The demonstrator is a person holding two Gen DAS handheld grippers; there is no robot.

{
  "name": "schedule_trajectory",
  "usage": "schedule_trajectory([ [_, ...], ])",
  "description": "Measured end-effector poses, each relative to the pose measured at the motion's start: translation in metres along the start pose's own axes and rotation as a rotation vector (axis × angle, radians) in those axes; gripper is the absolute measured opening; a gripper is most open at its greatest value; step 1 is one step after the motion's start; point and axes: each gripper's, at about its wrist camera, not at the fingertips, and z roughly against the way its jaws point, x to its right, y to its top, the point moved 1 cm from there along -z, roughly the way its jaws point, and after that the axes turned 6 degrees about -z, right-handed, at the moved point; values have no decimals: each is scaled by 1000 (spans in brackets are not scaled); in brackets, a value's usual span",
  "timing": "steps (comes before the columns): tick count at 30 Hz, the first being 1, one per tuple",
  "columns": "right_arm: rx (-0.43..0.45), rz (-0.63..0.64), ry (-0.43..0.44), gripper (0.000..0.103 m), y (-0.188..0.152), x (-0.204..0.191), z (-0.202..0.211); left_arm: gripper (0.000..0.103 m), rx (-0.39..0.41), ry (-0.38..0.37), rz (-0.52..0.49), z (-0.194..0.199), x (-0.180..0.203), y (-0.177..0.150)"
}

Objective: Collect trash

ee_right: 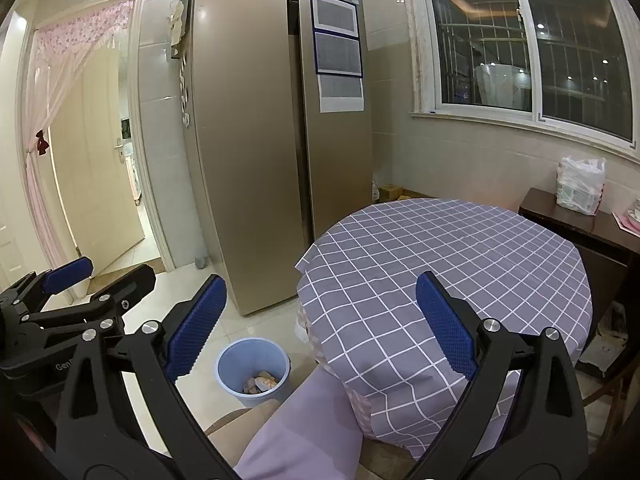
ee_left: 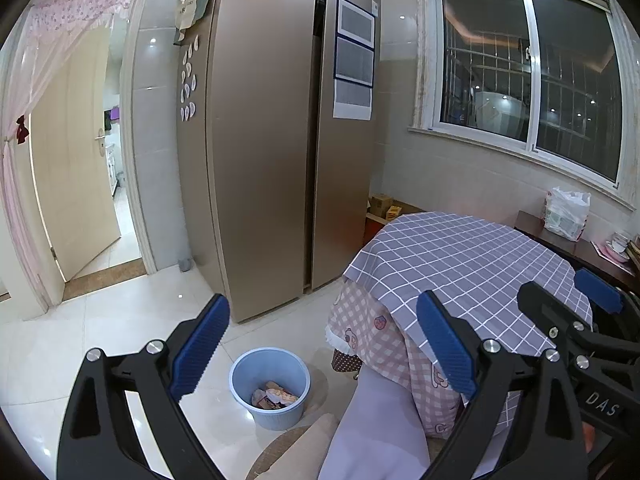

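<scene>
The round table, its checked cloth showing no litter, stands beside the blue bin on the floor, where crumpled wrappers already lie, so the left gripper and right gripper hover wide open and empty-handed.

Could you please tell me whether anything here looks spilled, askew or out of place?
Nothing stands out: the wrappers lie inside the round blue plastic bin, and no litter shows on the floor around it.

Pale blue bin; purple white-grid tablecloth over pink check cloth; bronze fridge; blue gripper pads.
</scene>
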Motion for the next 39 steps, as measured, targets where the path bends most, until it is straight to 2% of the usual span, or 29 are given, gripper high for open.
schedule_trajectory([
  [39,-12,-6,0,95,-3,1,-1,93,-21,6,-14,0,0,0],
])
